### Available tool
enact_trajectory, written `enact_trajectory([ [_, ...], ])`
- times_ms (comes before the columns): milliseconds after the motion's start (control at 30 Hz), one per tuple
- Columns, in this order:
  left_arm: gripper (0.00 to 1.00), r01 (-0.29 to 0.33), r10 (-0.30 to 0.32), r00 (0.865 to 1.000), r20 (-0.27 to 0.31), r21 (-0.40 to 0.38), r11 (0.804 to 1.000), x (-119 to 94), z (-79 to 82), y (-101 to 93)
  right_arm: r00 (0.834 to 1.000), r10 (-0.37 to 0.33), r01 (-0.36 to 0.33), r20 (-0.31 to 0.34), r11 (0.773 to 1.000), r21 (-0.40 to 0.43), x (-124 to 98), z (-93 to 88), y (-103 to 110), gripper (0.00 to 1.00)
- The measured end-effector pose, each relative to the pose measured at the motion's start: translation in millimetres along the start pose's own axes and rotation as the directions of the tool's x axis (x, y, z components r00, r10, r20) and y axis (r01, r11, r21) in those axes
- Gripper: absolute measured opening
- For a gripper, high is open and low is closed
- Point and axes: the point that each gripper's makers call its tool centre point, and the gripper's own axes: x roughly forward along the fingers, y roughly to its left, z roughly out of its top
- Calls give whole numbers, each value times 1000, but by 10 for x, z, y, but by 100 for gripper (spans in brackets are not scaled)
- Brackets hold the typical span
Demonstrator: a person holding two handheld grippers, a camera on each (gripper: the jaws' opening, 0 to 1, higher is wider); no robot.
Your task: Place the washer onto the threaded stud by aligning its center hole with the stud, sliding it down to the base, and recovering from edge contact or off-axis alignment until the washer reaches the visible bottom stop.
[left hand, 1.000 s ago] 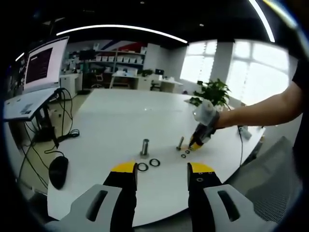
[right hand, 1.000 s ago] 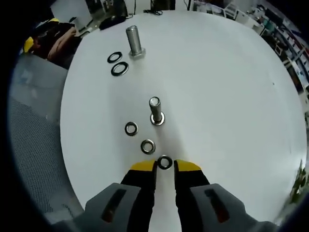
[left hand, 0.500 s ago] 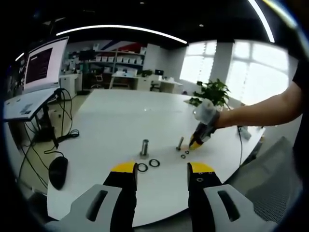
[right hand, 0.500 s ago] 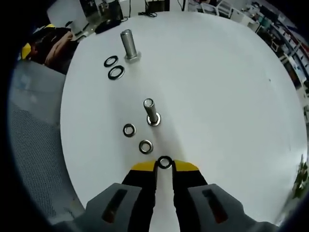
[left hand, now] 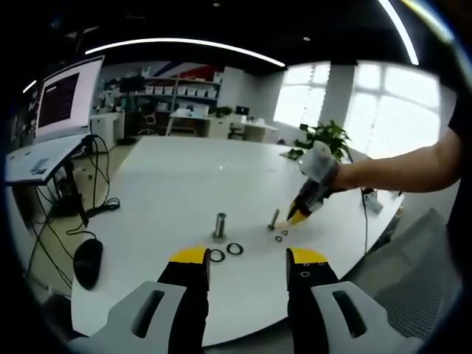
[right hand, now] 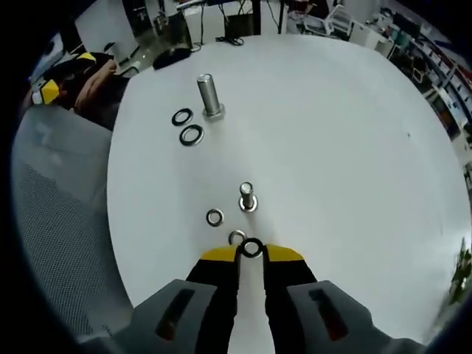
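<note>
Right gripper (right hand: 251, 249) is pinching a washer (right hand: 252, 248), needing its hole centred over the small stud (right hand: 247, 196), while left gripper (left hand: 248, 259) is hanging spread

A round white worktop (right hand: 354, 147) carries a tall threaded stud (right hand: 209, 96) near its left edge, with two dark washers (right hand: 187, 127) just beside that stud. Nearer the middle stands a smaller stud (right hand: 247, 198); two silver washers (right hand: 214, 217) lie close beside it.
</note>
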Motion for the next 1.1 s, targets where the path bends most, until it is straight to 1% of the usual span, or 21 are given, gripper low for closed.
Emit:
enact_trajectory([
  [100, 39, 0, 0, 1000, -1, 0, 1000, -1, -2, -1, 1000, -1, 1, 19, 1000, 9, -32, 48, 10, 13],
  [200, 39, 1, -1, 1000, -1, 1, 1000, 2, -1, -2, 1000, 1, -2, 18, 1000, 18, -47, 58, 23, 13],
  [400, 39, 2, -2, 1000, -3, 2, 1000, 4, -3, 0, 1000, -1, 0, 25, 1000, 9, -105, 103, 40, 13],
  [567, 39, 1, -1, 1000, -2, 3, 1000, 1, -3, 3, 999, -9, 10, 32, 1000, -27, -164, 196, 41, 13],
  [900, 39, 5, -5, 1000, 1, -1, 1000, 3, 3, -3, 999, -10, 12, 41, 999, -52, -221, 375, 55, 13],
  [1033, 39, 8, -8, 1000, 18, -17, 1000, -3, 30, -5, 999, -11, 15, 46, 997, -78, -242, 465, 71, 13],
  [1100, 39, 11, -11, 1000, 6, -12, 1000, 3, 15, -13, 999, -10, 14, 47, 996, -91, -244, 500, 64, 13],
])
